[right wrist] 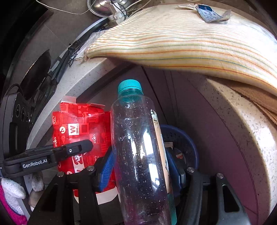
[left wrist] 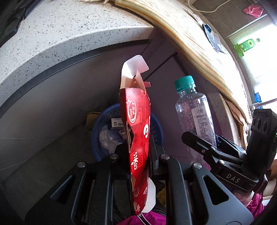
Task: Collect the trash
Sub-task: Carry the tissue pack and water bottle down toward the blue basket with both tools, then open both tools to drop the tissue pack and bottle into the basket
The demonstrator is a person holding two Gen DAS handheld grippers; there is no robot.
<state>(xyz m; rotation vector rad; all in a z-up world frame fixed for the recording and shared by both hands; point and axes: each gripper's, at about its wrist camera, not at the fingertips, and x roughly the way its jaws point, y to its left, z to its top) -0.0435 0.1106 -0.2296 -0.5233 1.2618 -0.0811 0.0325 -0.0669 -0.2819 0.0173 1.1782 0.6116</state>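
The left tongs (left wrist: 138, 155) grip a flattened red cardboard carton (left wrist: 138, 131) edge-on, and the right tongs (right wrist: 140, 166) clamp a clear plastic bottle with a teal cap (right wrist: 138, 147) just to its right. Both items hang above a blue perforated plastic basket (left wrist: 102, 121) on the floor, which holds crumpled wrappers. Behind the basket stand cabinet doors under the speckled stone desk (left wrist: 52, 43). A striped woven cloth (right wrist: 173, 38) lies on the desk and overhangs its edge, with a small foil sachet (right wrist: 209, 13) on top.
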